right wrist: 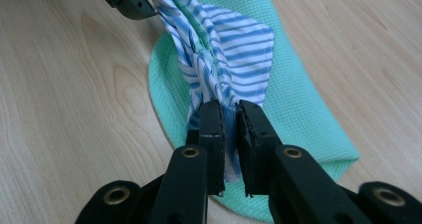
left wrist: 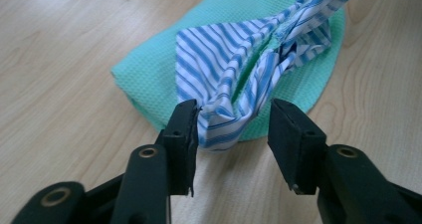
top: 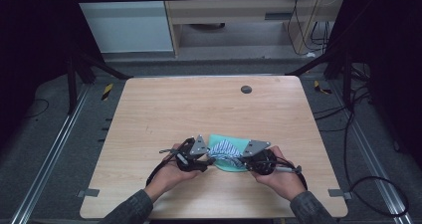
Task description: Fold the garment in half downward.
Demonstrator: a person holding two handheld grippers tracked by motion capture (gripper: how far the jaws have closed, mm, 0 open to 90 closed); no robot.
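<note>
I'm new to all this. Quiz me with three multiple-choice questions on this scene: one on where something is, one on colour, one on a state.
1. Where does the striped cloth lie?
A. on the green cloth
B. on the floor
C. at the table's far edge

2. What colour are its stripes?
A. red and black
B. blue and white
C. yellow and grey

3. How does the right gripper stand?
A. wide open
B. shut on the striped cloth
C. lying flat on the table

Answers: 1 A, it rests over the green one. 2 B, blue and white bands show. 3 B, its jaws pinch the fabric.
</note>
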